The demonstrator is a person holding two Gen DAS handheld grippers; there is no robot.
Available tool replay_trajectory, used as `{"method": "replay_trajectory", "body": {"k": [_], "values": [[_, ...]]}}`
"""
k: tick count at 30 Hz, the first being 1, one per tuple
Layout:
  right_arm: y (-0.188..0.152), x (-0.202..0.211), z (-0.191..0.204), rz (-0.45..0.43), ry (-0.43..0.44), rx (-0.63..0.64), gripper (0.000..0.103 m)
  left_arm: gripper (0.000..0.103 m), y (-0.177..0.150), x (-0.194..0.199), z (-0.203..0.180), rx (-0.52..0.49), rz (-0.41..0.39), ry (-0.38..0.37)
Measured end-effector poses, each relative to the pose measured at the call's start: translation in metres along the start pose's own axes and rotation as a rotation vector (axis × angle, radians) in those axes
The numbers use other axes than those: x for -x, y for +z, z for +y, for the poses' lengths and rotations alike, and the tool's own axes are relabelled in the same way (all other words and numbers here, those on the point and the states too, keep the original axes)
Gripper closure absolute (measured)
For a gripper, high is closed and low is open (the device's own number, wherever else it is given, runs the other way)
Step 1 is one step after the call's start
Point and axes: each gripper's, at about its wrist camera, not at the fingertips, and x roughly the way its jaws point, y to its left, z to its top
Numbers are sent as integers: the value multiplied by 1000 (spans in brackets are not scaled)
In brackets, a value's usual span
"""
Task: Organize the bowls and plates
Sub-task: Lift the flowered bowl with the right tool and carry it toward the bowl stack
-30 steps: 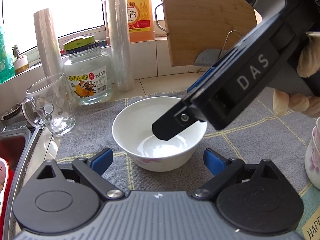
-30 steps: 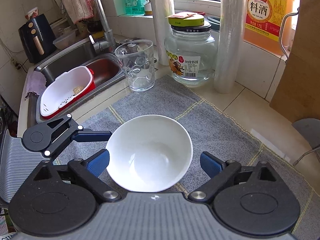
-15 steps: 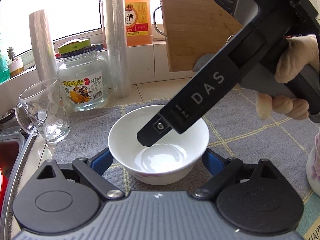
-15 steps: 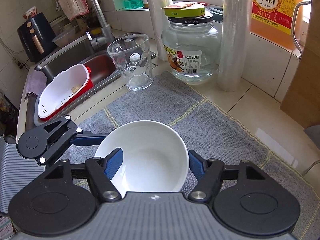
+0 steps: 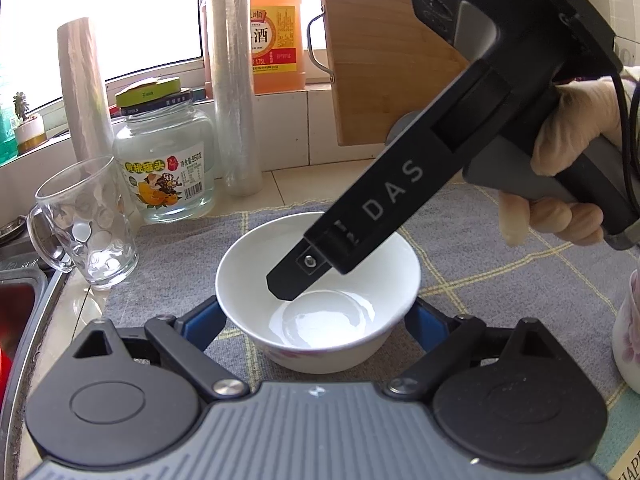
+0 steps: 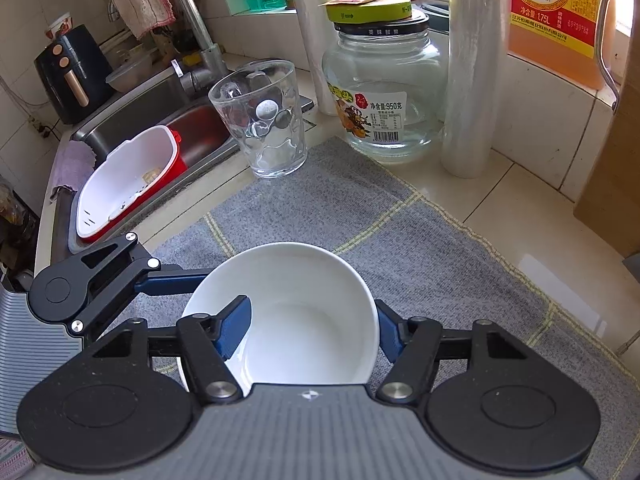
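A white bowl (image 5: pixel 248 280) (image 6: pixel 312 300) stands upright on the grey mat (image 6: pixel 400 240). My left gripper (image 5: pixel 316 314) has its blue pads against the bowl's two outer sides, shut on it low down. One of its fingers (image 6: pixel 172 280) reaches the bowl's left side in the right wrist view. My right gripper (image 6: pixel 311 312) comes steeply down from above, held by a gloved hand (image 5: pixel 560 216). Its jaws are closing with the bowl's right wall between them. One finger (image 6: pixel 236 324) is inside the bowl and the other is outside the right wall. A gap still shows inside.
A glass mug (image 5: pixel 84 220), a glass jar (image 5: pixel 168 168), rolls of film (image 5: pixel 234 92), an orange bottle (image 5: pixel 276 40) and a wooden board (image 5: pixel 384 60) line the back. The sink with a red and white basket (image 6: pixel 128 184) lies left. A floral cup (image 5: pixel 628 328) stands at the right edge.
My right gripper has come down over the bowl and its jaws have narrowed, so one finger now sits inside it. The bowl now lies between my left gripper's pads.
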Motion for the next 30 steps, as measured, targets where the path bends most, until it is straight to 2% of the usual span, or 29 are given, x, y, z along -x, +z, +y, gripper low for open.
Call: {"method": "replay_trajectory", "body": {"k": [14,30], "values": [[-10,19,10,-9,8,13,32,8,0,14,-13,-13,15,-18],[-59,79,38,-46,21,-30,32,8,-1,69,-50,-51,44,-109]]}}
